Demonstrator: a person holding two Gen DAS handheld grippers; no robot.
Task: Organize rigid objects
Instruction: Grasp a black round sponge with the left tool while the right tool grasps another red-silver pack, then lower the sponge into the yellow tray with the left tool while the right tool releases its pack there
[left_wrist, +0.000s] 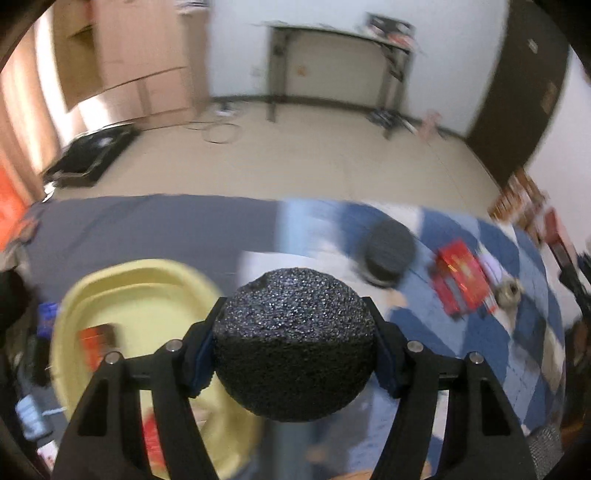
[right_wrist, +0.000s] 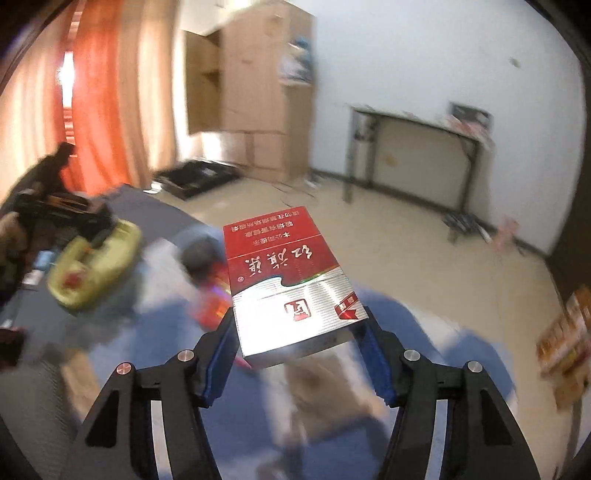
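Two grippers are counted, one per wrist view. Two dark foam balls are counted in the left wrist view: one (left_wrist: 295, 343) between the fingers and one (left_wrist: 389, 251) lying on the blue-and-white cloth (left_wrist: 517, 332). One yellow basin (left_wrist: 147, 280) is noted, with one red box (left_wrist: 98, 338) seen inside it; a second red item lower in the basin is too blurred to class. One red box (left_wrist: 461, 282) and one small round pale object (left_wrist: 509, 291) are recorded on the cloth. One red-and-silver pack (right_wrist: 291, 291) is counted in the right wrist view.
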